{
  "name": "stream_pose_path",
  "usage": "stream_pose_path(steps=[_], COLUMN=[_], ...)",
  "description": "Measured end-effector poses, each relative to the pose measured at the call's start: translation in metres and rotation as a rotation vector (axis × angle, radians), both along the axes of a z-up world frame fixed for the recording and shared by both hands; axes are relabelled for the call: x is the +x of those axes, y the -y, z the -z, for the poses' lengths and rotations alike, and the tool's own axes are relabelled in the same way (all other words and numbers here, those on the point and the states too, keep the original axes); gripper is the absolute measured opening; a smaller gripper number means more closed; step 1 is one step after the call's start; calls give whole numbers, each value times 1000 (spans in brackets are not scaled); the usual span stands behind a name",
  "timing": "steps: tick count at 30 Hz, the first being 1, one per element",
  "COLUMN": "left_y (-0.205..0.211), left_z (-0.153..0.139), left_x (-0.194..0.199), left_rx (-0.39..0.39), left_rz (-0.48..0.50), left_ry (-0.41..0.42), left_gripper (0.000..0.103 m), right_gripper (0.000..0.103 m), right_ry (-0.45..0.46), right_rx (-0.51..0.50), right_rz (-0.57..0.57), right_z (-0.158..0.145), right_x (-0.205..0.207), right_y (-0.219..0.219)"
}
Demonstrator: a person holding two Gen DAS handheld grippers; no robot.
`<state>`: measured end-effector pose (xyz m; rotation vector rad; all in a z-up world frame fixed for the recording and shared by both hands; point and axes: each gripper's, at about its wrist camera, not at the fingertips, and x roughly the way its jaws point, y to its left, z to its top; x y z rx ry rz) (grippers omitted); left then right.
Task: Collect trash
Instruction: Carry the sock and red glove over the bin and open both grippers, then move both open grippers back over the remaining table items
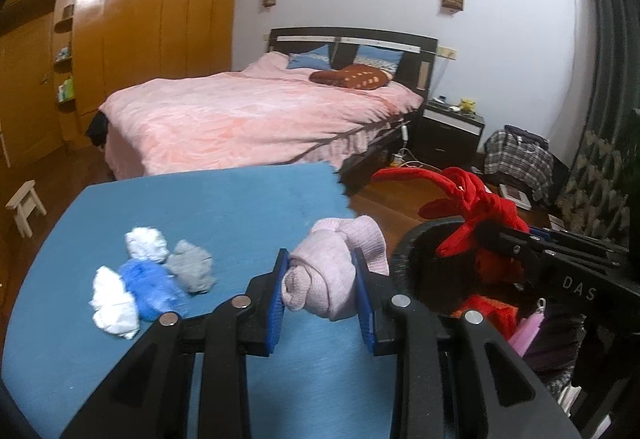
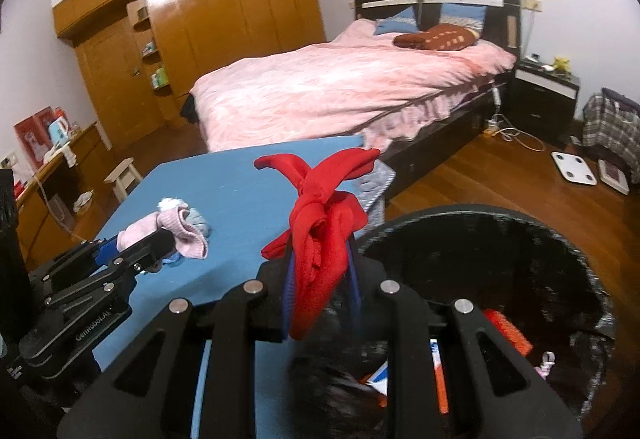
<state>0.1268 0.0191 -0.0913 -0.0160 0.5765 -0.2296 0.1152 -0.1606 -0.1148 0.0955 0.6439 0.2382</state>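
Note:
My left gripper [image 1: 322, 293] is shut on a pink knotted cloth [image 1: 332, 271] and holds it above the blue table [image 1: 200, 207]. It also shows in the right wrist view [image 2: 168, 235]. My right gripper [image 2: 320, 279] is shut on a red knotted cloth [image 2: 320, 235] and holds it at the rim of a black trash bin [image 2: 500, 223]; the cloth shows in the left wrist view [image 1: 480, 207] above the bin [image 1: 420, 239]. White [image 1: 146, 243], blue [image 1: 150, 283] and grey [image 1: 190, 265] crumpled pieces lie on the table's left part.
The bin holds red, orange and pink items [image 2: 508, 331]. A bed with a pink cover [image 1: 256, 115] stands behind the table. A small wooden stool [image 1: 24, 203] is on the floor at left. A nightstand [image 1: 448, 131], a plaid bag [image 1: 520, 155] and a white scale [image 2: 574, 167] are at right.

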Motion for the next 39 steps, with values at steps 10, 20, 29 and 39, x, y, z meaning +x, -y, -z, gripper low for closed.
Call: stream_pose_path(steps=[10, 20, 29, 39], left_y=[60, 121, 159, 146], left_z=[-3, 5, 15, 12], left_x=[5, 13, 24, 24], left_rx=[6, 4, -4, -8], left_rz=[124, 239, 308, 274], left_ry=[4, -19, -60, -53], left_gripper=[31, 31, 34, 71], right_gripper=[21, 22, 32, 93], right_ry=[0, -16, -46, -32], right_rx=[3, -14, -28, -46], right_rz=[126, 231, 321, 398], right_z=[3, 15, 29, 33], right_x=[-8, -20, -29, -35], right_y=[61, 112, 148, 163])
